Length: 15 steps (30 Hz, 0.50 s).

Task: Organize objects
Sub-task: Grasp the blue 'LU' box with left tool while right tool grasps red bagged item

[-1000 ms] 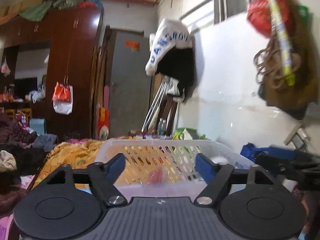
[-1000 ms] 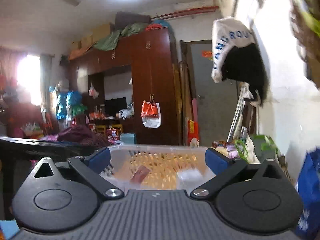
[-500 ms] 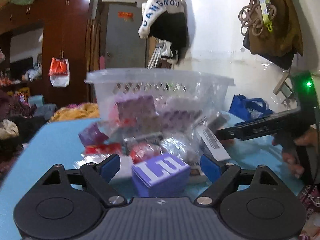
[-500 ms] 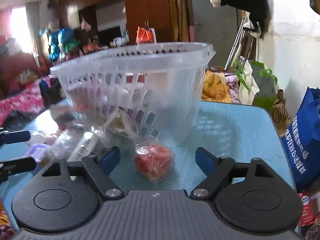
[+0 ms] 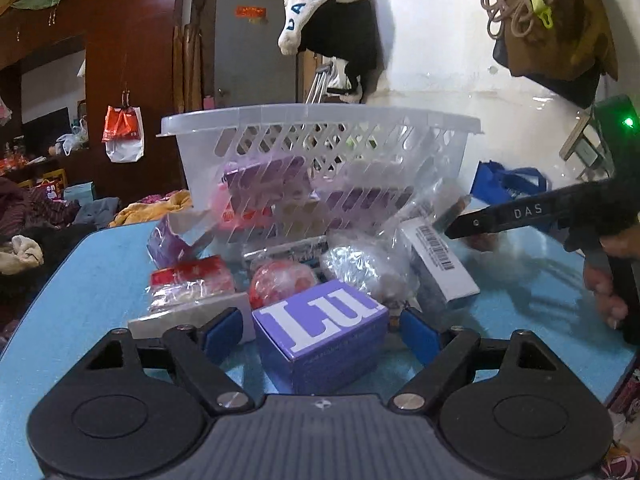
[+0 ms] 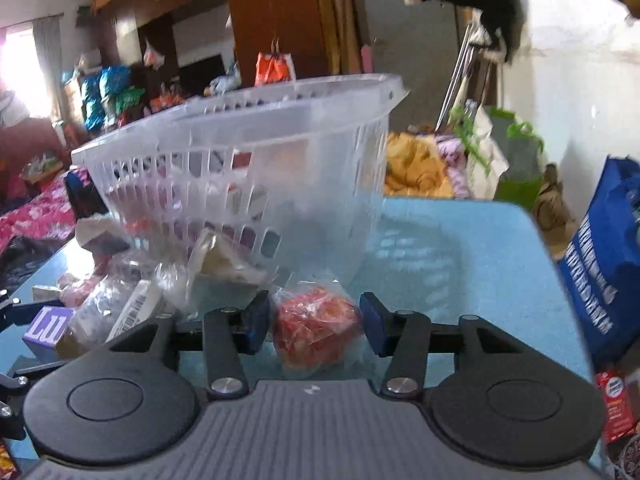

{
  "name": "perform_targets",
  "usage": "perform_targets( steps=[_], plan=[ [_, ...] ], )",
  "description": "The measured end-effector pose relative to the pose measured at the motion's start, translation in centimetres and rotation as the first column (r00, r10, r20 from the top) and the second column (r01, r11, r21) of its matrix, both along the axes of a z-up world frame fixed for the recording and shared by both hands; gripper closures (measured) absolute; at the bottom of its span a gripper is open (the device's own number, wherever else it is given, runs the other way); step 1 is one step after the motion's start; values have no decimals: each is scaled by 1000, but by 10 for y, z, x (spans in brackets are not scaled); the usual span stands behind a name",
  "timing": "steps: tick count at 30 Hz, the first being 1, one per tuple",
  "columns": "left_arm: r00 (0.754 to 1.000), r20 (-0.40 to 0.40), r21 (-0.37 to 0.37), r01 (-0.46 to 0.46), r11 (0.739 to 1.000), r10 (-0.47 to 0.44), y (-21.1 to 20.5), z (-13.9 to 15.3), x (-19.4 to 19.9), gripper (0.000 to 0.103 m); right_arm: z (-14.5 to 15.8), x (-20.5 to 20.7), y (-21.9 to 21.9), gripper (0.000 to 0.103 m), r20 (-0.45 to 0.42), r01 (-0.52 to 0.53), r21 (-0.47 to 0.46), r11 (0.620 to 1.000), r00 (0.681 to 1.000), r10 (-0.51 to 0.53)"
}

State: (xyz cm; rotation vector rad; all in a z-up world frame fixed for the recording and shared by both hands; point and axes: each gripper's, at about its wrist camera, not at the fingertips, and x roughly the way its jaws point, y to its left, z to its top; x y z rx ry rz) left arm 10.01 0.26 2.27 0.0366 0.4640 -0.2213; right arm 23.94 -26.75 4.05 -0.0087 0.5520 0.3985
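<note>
A clear plastic basket (image 5: 320,128) stands on the blue table (image 5: 80,292), with boxes and packets inside and a pile of packets in front of it. My left gripper (image 5: 320,332) is open with a purple "LU" box (image 5: 320,332) between its fingers. My right gripper (image 6: 314,326) is open around a red snack in a clear bag (image 6: 316,330); it also shows at the right of the left wrist view (image 5: 452,224). The basket (image 6: 248,152) and the purple box (image 6: 46,328) show in the right wrist view too.
The pile holds a red packet (image 5: 188,276), a red bagged ball (image 5: 280,280), a silvery bag (image 5: 360,264) and a white barcoded box (image 5: 440,260). A blue bag (image 6: 604,256) hangs beyond the table's right edge. A wardrobe and bedding lie behind.
Both grippers have tilted down and come in low over the table. The left now straddles the purple box and the right has narrowed around the red bagged snack.
</note>
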Motion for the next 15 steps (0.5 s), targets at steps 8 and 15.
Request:
perform_targets(
  steps=[8,15],
  plan=[
    [997,74,-11,-23,1000,24,5,0,-13,35,7,-15,-3,51,92,24,11,1000,995,-25],
    [990,142,-46,-9,999,15,13,10,-26,35,14,-32,-2,51,199,54,15,998,978,-56]
  ],
)
